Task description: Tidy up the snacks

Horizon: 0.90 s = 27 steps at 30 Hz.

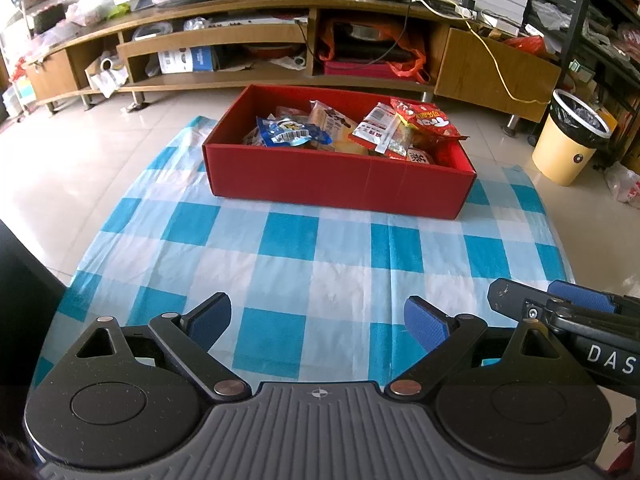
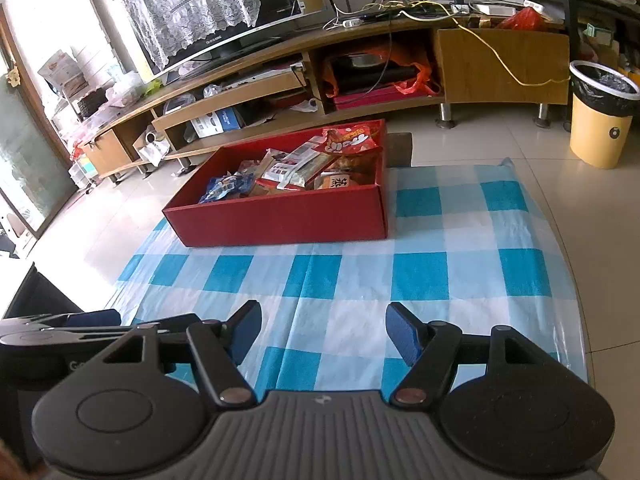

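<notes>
Red box [image 1: 340,180] of snacks [image 1: 352,128] lies at twelve o'clock, broadside, from both empty, open grippers (left gripper [image 1: 318,322], right gripper [image 2: 323,334]).

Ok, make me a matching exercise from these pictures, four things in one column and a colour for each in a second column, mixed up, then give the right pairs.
Things:
1. box holding the snacks
2. waste bin on the floor
3. cloth under the box
4. gripper pads

Colours:
A. blue and white checks
B. dark blue
C. red
D. yellow with a black liner

Pairs: 1-C, 2-D, 3-A, 4-B
</notes>
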Motion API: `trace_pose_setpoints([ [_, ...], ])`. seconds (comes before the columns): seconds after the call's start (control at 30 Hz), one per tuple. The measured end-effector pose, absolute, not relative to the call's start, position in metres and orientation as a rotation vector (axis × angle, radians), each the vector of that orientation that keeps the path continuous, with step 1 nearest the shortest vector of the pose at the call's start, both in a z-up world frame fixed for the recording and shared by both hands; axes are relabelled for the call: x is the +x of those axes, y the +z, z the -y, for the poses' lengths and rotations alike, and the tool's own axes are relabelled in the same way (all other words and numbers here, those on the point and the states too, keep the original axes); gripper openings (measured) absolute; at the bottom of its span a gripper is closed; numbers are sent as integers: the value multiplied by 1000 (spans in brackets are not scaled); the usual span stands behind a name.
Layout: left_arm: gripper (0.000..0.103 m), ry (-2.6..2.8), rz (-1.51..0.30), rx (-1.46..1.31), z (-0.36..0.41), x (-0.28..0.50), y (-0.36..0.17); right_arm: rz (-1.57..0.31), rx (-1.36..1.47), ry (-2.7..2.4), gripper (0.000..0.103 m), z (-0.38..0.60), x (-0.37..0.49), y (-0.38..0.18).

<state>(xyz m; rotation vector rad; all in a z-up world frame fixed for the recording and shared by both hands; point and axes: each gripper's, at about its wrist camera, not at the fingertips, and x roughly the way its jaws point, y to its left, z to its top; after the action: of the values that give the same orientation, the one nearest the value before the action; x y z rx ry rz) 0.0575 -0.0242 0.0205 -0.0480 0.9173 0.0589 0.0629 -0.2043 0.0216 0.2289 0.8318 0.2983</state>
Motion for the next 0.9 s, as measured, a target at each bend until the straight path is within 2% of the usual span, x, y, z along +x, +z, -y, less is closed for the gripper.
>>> trace_pose_setpoints([
  [0.9, 96, 56, -888, -53, 23, 49, 23, -824, 233, 310, 67, 204, 58, 24],
])
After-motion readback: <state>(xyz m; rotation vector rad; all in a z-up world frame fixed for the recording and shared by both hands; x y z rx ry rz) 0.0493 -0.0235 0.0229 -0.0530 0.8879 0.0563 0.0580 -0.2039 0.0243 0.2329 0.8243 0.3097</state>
